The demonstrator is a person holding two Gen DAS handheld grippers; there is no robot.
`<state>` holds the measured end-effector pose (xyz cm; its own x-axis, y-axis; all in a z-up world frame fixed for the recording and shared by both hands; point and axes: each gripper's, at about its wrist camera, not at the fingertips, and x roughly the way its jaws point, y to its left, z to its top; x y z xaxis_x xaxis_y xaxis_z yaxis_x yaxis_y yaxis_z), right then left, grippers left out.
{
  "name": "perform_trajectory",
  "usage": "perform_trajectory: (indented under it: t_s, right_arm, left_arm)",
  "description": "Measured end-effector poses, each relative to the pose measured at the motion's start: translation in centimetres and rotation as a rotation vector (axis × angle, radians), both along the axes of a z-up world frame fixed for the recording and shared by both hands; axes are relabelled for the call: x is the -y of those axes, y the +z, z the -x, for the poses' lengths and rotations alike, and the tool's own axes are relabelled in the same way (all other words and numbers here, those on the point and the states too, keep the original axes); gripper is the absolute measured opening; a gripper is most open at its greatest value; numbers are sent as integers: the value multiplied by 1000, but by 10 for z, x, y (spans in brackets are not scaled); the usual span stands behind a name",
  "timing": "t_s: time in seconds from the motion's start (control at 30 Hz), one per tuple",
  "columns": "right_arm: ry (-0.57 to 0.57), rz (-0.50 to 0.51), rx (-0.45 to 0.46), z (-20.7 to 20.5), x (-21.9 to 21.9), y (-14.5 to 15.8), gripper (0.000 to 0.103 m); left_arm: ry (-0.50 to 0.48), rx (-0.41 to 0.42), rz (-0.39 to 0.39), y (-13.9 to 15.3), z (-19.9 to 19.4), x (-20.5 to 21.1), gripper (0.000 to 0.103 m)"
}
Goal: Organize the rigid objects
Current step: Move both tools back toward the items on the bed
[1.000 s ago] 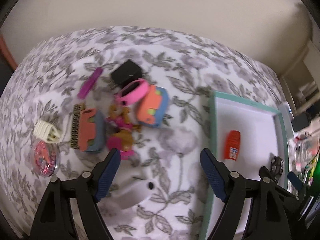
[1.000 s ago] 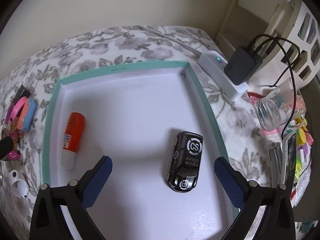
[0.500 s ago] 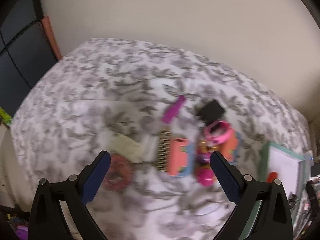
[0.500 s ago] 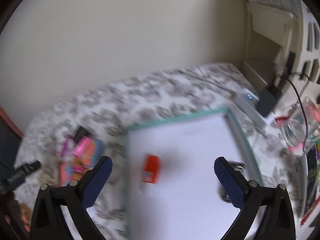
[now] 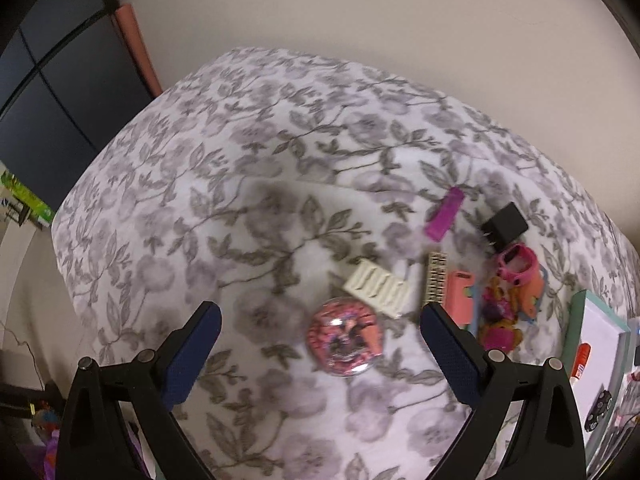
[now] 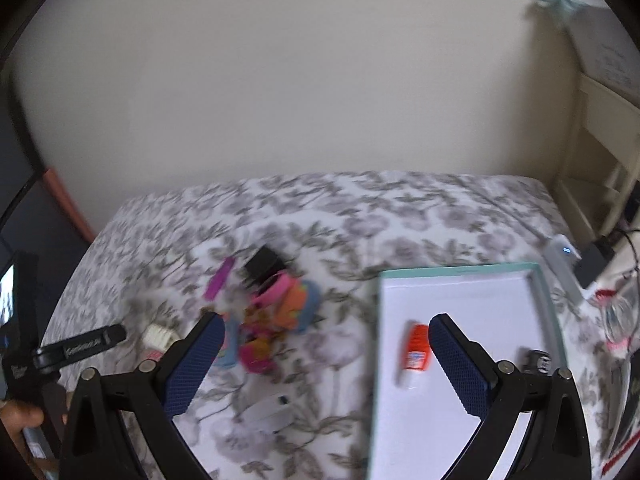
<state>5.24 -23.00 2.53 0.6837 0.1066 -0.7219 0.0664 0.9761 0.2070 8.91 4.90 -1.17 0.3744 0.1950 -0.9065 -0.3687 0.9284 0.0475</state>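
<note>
On tray (image 6: 460, 276), glue stick (image 6: 416, 354) seemingly lengthwise.

A clutter of small rigid toys, among them a round clear pink-filled dome (image 5: 344, 336), a cream ribbed block (image 5: 378, 289) and a flat purple bar (image 5: 445, 219), lies near the floral bedspread's (image 5: 248, 184) right edge, beside a teal-rimmed white tray (image 6: 554, 320) holding an orange-capped tube (image 6: 416, 354).

**Blurred, clipped, unreadable bits**

Right wrist view was motion-blurred: toy pile (image 6: 272, 320) smeared, pieces inseparable. Black toy car (image 6: 536, 360) partly hidden behind right gripper's finger. In left view, teal tray (image 5: 576, 320) was cut by the frame's right edge; glue stick (image 5: 581, 362) label unreadable.
</note>
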Motion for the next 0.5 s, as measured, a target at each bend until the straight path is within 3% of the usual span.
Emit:
perform_trajectory:
  t_s: [0.27, 0.5]
  right_arm:
    - [88, 3, -123, -13, -41, -24, 103]
    - [128, 46, -310, -24, -62, -86, 103]
  left_arm:
    - [60, -50, 56, -16, 0, -28, 100]
    - [36, -123, 109, -41, -9, -25, 100]
